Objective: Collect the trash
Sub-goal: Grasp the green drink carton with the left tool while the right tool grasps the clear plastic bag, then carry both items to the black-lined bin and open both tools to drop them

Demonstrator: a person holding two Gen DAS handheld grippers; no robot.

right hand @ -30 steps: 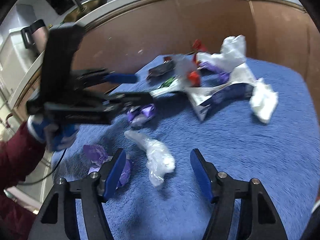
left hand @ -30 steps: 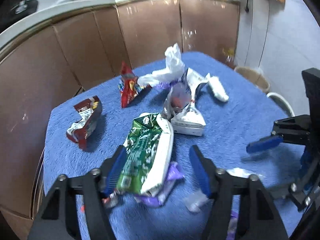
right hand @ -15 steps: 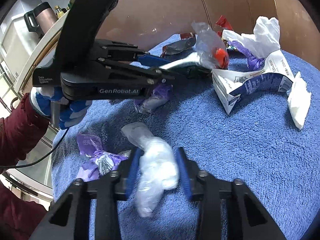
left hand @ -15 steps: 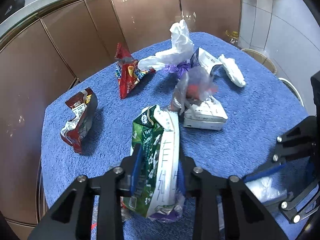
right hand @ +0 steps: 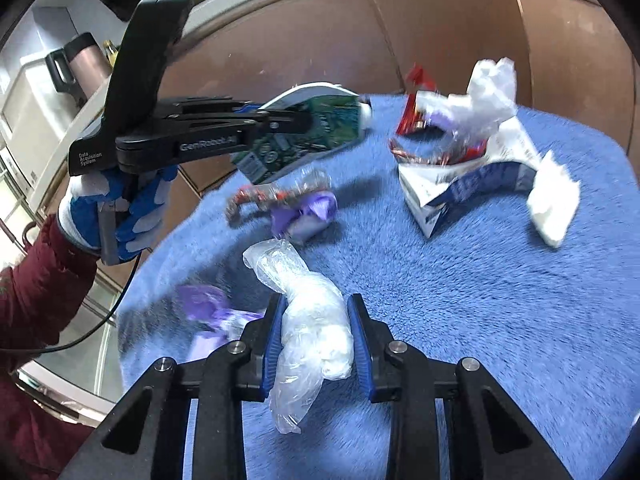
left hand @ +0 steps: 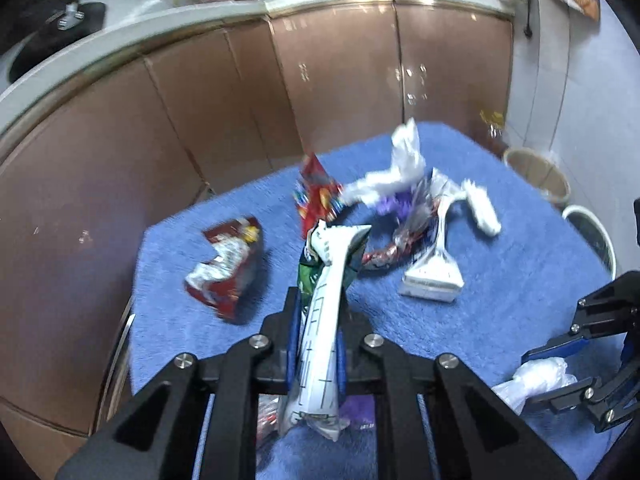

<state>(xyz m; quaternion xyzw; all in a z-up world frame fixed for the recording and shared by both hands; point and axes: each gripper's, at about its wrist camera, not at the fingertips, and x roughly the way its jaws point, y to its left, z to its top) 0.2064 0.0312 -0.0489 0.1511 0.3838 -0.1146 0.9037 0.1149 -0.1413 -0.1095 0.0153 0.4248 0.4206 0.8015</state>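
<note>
Table: covered in a blue fleecy cloth, set before brown cabinet doors
Dark red wrapper: lies crumpled at the left of the cloth, apart from the rest
Left gripper: its jaws are closing, and the blue pads already press both sides of the green and white packet, which is lifted clear of the cloth and stands on edge between them
Left hand: in a blue and white glove with a dark red sleeve, wrapped around the gripper's handle
Red snack bag: stands upright near the far edge, just behind the held packet
Middle heap: a white plastic bag, a purple wrapper and a flattened white carton lie close together, some touching
White tissue: just right of the heap
Right gripper: clamped on a clear plastic bag, pads pressing both its sides; whether the bag touches the cloth is unclear
Purple scraps: on the cloth just left of the right gripper
Bin: on the floor past the table's right edge
</note>
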